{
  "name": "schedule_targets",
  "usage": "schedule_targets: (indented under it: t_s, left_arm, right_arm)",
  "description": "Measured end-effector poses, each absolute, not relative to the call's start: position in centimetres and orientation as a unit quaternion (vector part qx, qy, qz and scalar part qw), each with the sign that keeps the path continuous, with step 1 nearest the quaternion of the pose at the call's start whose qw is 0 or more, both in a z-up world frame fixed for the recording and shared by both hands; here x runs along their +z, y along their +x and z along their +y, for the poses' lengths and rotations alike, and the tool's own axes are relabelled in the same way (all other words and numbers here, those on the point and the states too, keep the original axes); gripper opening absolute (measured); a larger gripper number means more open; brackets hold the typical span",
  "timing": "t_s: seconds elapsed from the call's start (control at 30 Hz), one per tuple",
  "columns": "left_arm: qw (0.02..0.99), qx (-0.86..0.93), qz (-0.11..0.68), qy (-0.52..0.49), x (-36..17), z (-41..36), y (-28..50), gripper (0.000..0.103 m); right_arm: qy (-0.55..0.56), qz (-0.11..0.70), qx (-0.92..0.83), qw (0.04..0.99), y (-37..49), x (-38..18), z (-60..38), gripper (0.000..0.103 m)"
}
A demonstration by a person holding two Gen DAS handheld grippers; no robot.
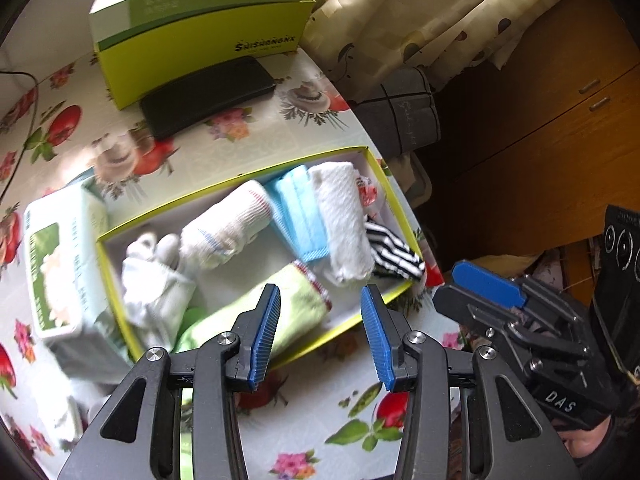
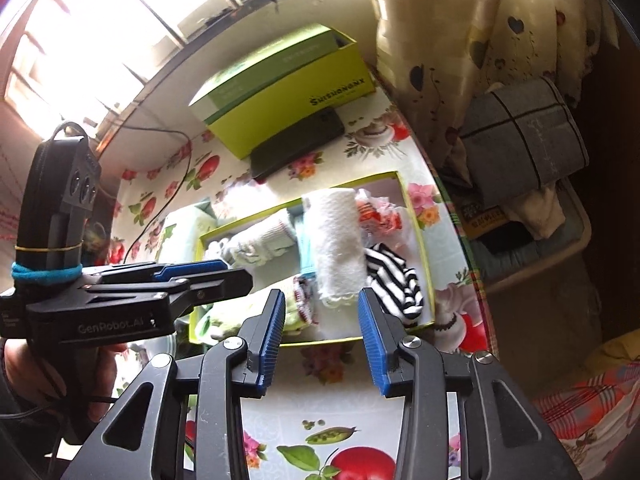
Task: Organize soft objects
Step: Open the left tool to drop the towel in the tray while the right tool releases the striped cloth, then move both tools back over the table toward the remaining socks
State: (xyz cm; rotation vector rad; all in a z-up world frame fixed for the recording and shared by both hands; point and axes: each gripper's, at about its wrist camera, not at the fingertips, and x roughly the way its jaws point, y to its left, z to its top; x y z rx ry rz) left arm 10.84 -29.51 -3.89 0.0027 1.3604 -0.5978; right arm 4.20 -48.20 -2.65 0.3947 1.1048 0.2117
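An open yellow-rimmed box [image 1: 374,158] [image 2: 425,240] lies on the flowered tablecloth and holds soft things: a white rolled towel [image 1: 344,220] [image 2: 332,240], a black-and-white striped sock [image 1: 394,254] [image 2: 394,280], a blue cloth [image 1: 300,216], a white sock roll [image 1: 228,228] [image 2: 260,242], a pale green roll [image 1: 260,312] [image 2: 224,316] and white socks [image 1: 156,280]. My left gripper [image 1: 320,332] hovers open above the box's near edge, nothing between its blue pads. My right gripper [image 2: 322,336] is open too, empty, just short of the box. Each gripper shows in the other's view.
A lime green shoebox [image 1: 200,28] [image 2: 288,96] stands at the back with a black wallet-like case [image 1: 208,96] [image 2: 298,144] in front of it. A tissue pack [image 1: 60,264] sits left of the open box. Curtain [image 1: 440,12], a grey folded cloth [image 2: 520,136] and a drop lie beyond the table's right edge.
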Motion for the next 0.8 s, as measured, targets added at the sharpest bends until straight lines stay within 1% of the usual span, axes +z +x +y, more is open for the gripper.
schedule_targets:
  t_s: [0.17, 0.6, 0.8]
  left_arm:
    - [0.745, -0.270, 0.610, -0.003, -2.9, -27.0, 9.4, 0.043]
    - [0.792, -0.218, 0.570, -0.013, -0.5, -19.7, 6.5, 0.043]
    - [0.804, -0.194, 0.562, -0.021, -0.3, -17.1, 5.8, 0.043]
  right_arm:
    - [0.159, 0.522, 0.115, 0.830, 3.7, -1.6, -45.3, 0.043]
    - [0.111, 0.535, 0.148, 0.824, 3.1, 0.0, -38.4, 0.043]
    - [0.091, 0.541, 0.170, 0.819, 3.0, 0.3, -35.5, 0.043]
